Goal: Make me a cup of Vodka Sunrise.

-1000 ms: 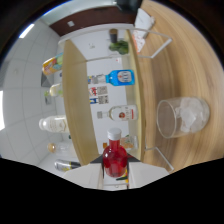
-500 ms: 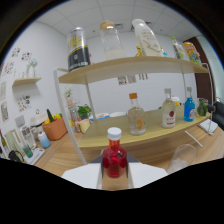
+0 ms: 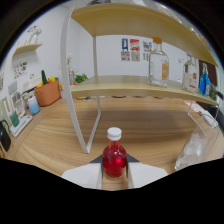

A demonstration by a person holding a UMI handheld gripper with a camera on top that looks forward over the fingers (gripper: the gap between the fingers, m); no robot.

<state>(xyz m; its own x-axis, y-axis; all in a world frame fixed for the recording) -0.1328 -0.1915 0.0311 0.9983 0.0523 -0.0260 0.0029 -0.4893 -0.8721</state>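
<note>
A small bottle of red liquid (image 3: 114,159) with a white cap stands upright between my gripper's (image 3: 114,173) two white fingers (image 3: 82,176), which are shut on its body. It hangs over the wooden tabletop (image 3: 150,125). Just ahead and to the right of the fingers is a clear drinking glass (image 3: 193,148), apart from the bottle. Beyond, on the lower board of a white-framed shelf (image 3: 135,88), stand a tall clear bottle with a tan cap (image 3: 159,63), a clear bottle with a red label (image 3: 189,76) and a blue bottle (image 3: 204,80).
A white shelf leg (image 3: 76,107) comes down to the table just ahead and left of the bottle. An orange basket with greenery (image 3: 47,93) and small containers (image 3: 33,105) sit far left. A wall shelf (image 3: 27,47) hangs on the left wall.
The view has swung from tilted sideways to upright and dropped lower, toward the lower shelf board. The red bottle has stayed between the fingers throughout.
</note>
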